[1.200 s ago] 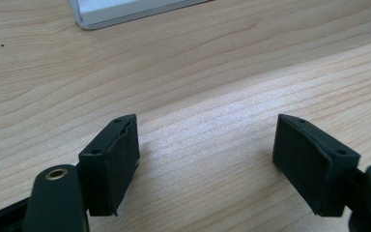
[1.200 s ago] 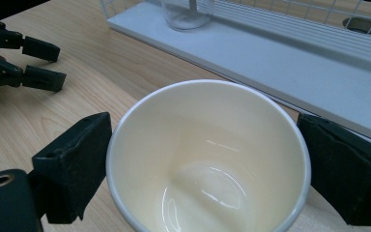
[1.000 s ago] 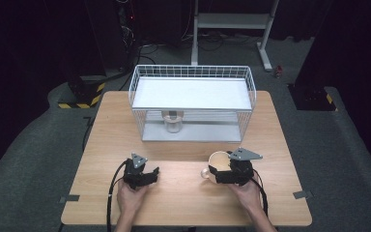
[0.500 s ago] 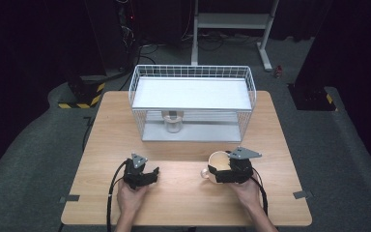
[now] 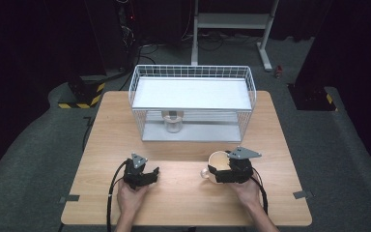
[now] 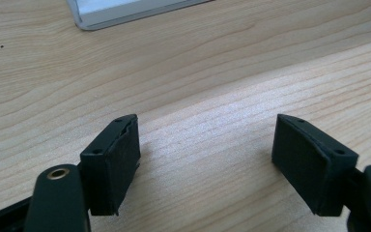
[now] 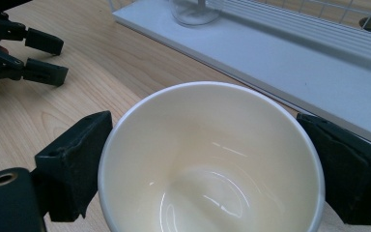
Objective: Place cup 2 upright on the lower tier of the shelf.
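Right claw (image 5: 218, 170) is clamped on the cream mug (image 5: 219, 160), one pad on each side of the rim. In the right gripper view the mug (image 7: 207, 159) is open side up and I can see straight down into it, nothing inside. From the high view it's toward the near edge of the counter (image 5: 183, 203), a bit right of the middle, handle poking out to the left. Can't tell whether the base is resting on the wood or just off it.

Left claw (image 5: 150, 173) is open with nothing in it. In the left gripper view there's only bare wood grain between the two pads (image 6: 113, 164), and they look low over the counter (image 6: 198, 72). It's also near the front edge, left of the middle, well apart from the mug. I can see it off to the upper left in the right gripper view too (image 7: 53, 60).

Toward the far edge there's a white wire rack (image 5: 192, 99) with a flat shelf on top and a grey tray-like base. A clear glass (image 5: 173, 122) stands on that base, under the shelf, left of its middle.
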{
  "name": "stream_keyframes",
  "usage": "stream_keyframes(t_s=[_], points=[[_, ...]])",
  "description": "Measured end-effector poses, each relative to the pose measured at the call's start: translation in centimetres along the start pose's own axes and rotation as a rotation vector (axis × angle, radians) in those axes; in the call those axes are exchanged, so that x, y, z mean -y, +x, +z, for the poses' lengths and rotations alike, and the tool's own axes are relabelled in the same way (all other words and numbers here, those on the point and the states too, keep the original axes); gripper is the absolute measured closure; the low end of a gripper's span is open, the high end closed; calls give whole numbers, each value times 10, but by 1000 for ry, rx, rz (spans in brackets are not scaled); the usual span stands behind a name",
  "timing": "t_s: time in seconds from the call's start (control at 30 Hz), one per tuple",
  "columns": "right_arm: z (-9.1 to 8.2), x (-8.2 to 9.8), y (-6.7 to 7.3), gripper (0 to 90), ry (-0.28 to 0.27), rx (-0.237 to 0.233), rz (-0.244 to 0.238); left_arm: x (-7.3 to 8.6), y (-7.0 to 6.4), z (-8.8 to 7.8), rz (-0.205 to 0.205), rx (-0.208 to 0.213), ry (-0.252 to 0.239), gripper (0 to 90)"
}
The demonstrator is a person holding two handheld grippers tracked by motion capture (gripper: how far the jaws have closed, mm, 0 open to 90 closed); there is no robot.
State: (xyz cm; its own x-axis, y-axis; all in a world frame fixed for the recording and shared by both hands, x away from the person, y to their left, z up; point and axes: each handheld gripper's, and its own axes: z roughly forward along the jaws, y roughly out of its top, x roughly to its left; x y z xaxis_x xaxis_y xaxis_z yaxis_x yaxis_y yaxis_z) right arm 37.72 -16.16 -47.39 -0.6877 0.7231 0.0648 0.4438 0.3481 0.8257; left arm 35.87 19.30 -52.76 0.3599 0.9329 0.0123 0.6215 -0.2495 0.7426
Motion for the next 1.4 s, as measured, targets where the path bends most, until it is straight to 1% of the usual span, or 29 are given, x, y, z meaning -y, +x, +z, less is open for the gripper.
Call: stream_keyframes(t_s=[0.3,0.57,1.1,1.4], points=[[0,0,-1,95,-3,-2,5,0,0,0,0,1,0,260],[0,0,-1,96,-6,-8,-4,0,0,0,-1,2,0,261],[0,-1,-1,96,-9,-15,-5,0,0,0,-2,2,-1,261],[0,-7,-1,97,-10,-18,-11,0,0,0,-2,3,-2,261]])
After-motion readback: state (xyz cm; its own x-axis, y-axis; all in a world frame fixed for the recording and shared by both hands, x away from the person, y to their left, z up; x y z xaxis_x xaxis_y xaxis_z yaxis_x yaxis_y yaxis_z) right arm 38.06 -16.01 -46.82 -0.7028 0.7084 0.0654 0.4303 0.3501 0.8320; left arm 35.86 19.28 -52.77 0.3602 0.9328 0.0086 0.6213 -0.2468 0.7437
